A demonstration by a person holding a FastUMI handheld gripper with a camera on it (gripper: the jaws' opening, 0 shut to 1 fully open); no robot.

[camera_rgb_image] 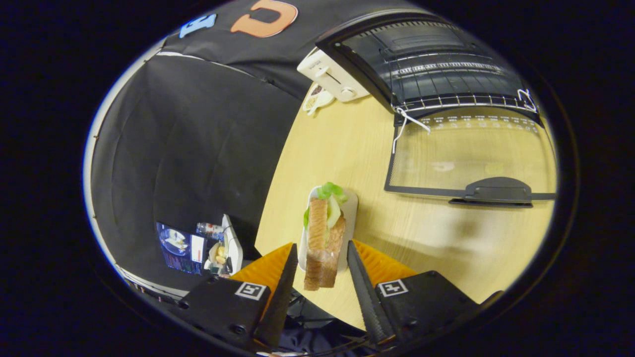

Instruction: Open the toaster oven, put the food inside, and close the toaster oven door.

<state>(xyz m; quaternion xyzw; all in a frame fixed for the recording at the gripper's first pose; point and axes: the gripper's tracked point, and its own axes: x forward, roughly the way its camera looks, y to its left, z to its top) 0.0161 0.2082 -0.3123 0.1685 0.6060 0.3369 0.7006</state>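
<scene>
Two Fingers Around a Sandwich

Two fingers of the gripper (320, 250) stand apart, one on each side of a sandwich (322, 238). The jaws are set to a middle gap, not wide and not tight. A little space shows between each finger and the bread, so they do not look like they press on it.

The sandwich stands on its edge between the fingers. It has brown toasted bread, and green lettuce sticks out of its far end. Behind it is a small pale plate (349, 208), just past the fingertips. I cannot tell if the sandwich rests on the plate or hangs above it.

The plate lies on a round wooden table (357, 148). Beyond the fingers, at the far side of the table, stands the toaster oven (421, 54). Its glass door (471, 153) is open and folded down flat over the table, with its dark handle (493, 191) on the near edge. A wire rack (461, 101) shows inside the oven's mouth. The sandwich is well apart from the oven and is not inside it.

Beside the oven stands a white toaster (330, 77), and a small white thing (317, 99) lies next to it.
</scene>
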